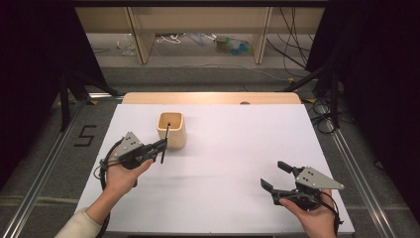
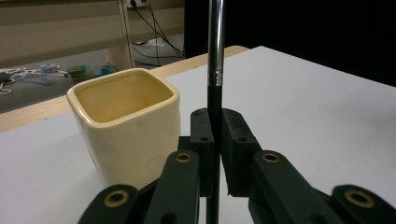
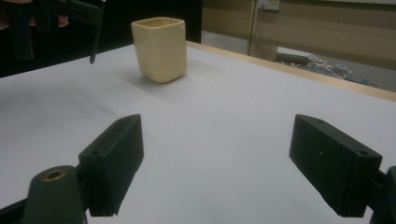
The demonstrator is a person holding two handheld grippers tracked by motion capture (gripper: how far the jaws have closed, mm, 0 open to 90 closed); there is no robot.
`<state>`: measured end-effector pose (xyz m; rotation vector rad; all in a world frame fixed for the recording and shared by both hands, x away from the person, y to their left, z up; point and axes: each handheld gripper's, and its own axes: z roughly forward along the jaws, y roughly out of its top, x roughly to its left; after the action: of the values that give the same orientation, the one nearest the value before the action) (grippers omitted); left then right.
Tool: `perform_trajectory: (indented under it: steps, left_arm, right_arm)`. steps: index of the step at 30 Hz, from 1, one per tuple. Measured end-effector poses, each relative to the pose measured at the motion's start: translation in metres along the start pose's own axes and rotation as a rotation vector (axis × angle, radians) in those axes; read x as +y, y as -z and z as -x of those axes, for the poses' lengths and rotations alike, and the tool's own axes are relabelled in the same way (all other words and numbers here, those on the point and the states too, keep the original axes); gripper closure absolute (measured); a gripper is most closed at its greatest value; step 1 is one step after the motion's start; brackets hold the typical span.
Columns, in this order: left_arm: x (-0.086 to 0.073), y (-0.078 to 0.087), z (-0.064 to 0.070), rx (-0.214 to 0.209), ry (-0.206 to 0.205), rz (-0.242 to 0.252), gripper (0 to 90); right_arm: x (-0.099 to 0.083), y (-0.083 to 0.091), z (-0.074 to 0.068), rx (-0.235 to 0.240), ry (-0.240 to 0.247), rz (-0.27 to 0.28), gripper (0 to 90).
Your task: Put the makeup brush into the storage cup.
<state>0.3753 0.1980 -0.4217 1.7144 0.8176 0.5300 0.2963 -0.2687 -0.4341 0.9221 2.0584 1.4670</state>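
White sheet covering bench (image 1: pixel 223 163), matte, unmarked; pale wooden edge exposed along far side (image 1: pixel 208 97). Cream ceramic cup (image 1: pixel 172 129), square with rounded corners, upright on far-left part of sheet, open mouth up, inside bare as seen in left gripper view (image 2: pixel 126 123).

Left gripper (image 1: pixel 162 147) held in left hand (image 1: pixel 121 173), just near-left of cup. Jaws closed narrow on thin dark pen (image 1: pixel 165 144), clamped on its black lower section; silver upper shaft seen rising out of frame in left gripper view (image 2: pixel 215 46). Pen upright, upper end overlapping cup's near rim in high view, lower end hanging below jaws; contact with cup or sheet: cannot tell. In right gripper view, pen tip (image 3: pixel 95 44) appears clear of sheet, left of cup (image 3: pixel 160 49).

Right gripper (image 1: pixel 276 177) in right hand (image 1: pixel 312 213), near-right corner of bench, well apart from cup. Jaws spread wide, nothing between; pads (image 3: pixel 114 154) low over bare sheet.

Room: grey floor around bench, metal rails running along left and right sides, "5" marked on floor at left (image 1: pixel 84 136). Black curtains both sides. Light wooden frame legs beyond far edge (image 1: pixel 140 37), loose cables (image 1: pixel 292 44) and small clutter (image 1: pixel 232 44) on floor behind.
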Motion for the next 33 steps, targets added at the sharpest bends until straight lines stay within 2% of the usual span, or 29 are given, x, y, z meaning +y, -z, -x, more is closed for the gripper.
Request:
perform_trajectory:
  steps: [18, 20, 23, 24, 26, 27, 33]
  left_arm:
    - [0.007, 0.001, -0.002, 0.016, 0.014, 0.038, 83.7]
    - [0.008, 0.001, -0.002, 0.018, 0.017, 0.041, 83.7]
    - [0.01, 0.0, -0.003, 0.021, 0.014, 0.046, 83.7]
    - [0.012, -0.001, -0.002, 0.02, 0.018, 0.051, 83.7]
    - [0.012, -0.002, -0.002, 0.019, 0.017, 0.054, 83.7]
    - [0.013, -0.002, -0.002, 0.018, 0.015, 0.055, 83.7]
    - [0.015, -0.003, -0.001, 0.022, 0.01, 0.061, 83.7]
  right_arm:
    - [0.0, 0.0, 0.0, -0.004, 0.0, -0.003, 18.9]
    - [0.0, -0.001, 0.0, -0.004, -0.001, 0.01, 19.0]
    - [-0.001, -0.002, 0.0, 0.001, -0.001, 0.016, 19.0]
    - [0.0, 0.0, 0.0, -0.004, 0.002, -0.004, 19.0]
    - [0.0, 0.0, 0.0, -0.004, 0.002, -0.004, 19.0]
    - [-0.001, -0.002, 0.0, -0.001, -0.001, 0.015, 19.0]
    - [-0.001, -0.002, 0.0, 0.0, -0.001, 0.013, 19.0]
